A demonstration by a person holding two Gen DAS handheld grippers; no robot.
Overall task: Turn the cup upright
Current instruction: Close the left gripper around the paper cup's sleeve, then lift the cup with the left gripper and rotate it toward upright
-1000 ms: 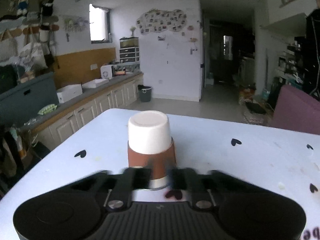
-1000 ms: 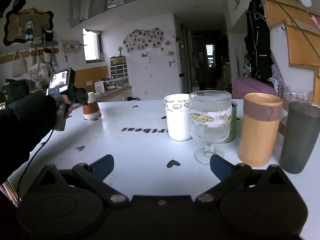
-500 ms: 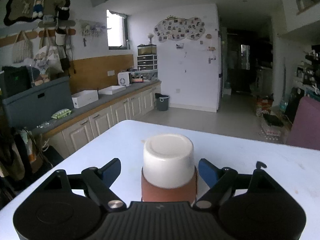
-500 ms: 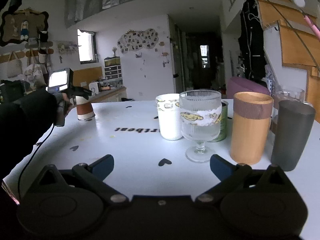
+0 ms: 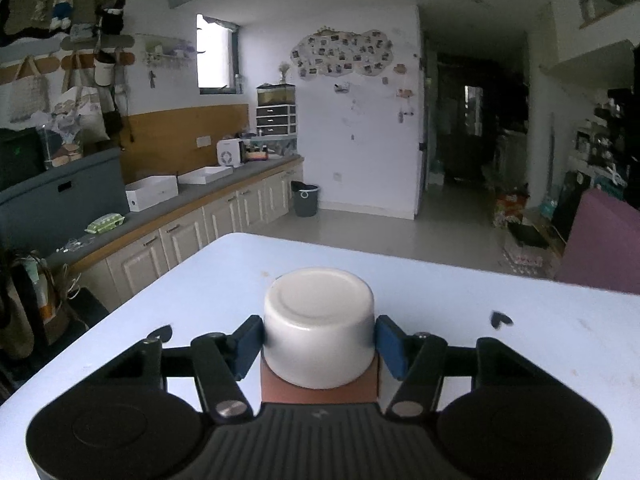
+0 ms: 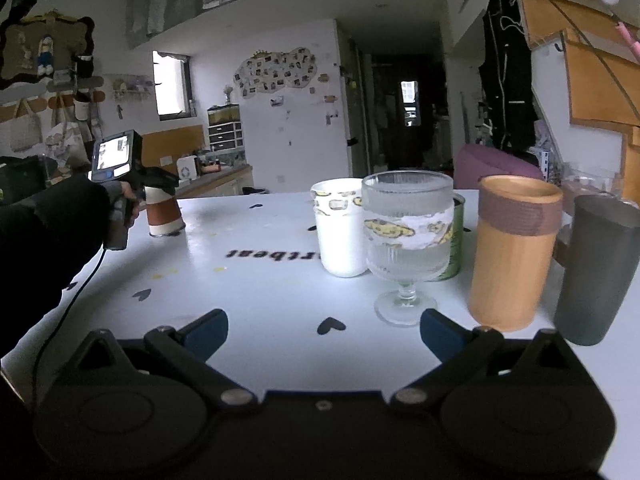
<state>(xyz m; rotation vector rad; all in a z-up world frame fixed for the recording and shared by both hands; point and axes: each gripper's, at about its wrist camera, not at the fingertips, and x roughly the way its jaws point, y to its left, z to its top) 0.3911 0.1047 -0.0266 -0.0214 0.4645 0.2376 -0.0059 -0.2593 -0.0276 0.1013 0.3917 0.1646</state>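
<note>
Here, upturned cup (image 5: pixel 319 334) pinched between left tongs (image 5: pixel 319 343), right tongs (image 6: pixel 323 330) spread, well apart.

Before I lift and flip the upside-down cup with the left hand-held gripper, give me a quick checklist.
1. Blue pads against both sides of the inverted white cup with brown sleeve: ok.
2. Grip firm enough to lift: cannot tell.
3. Cup upside down, rim on the white table: ok, though it looks slightly tilted in the right wrist view.
4. Space around the cup for the flip: ok.
5. Right hand-held gripper open and away, by the ribbed stemmed glass: ok.
</note>
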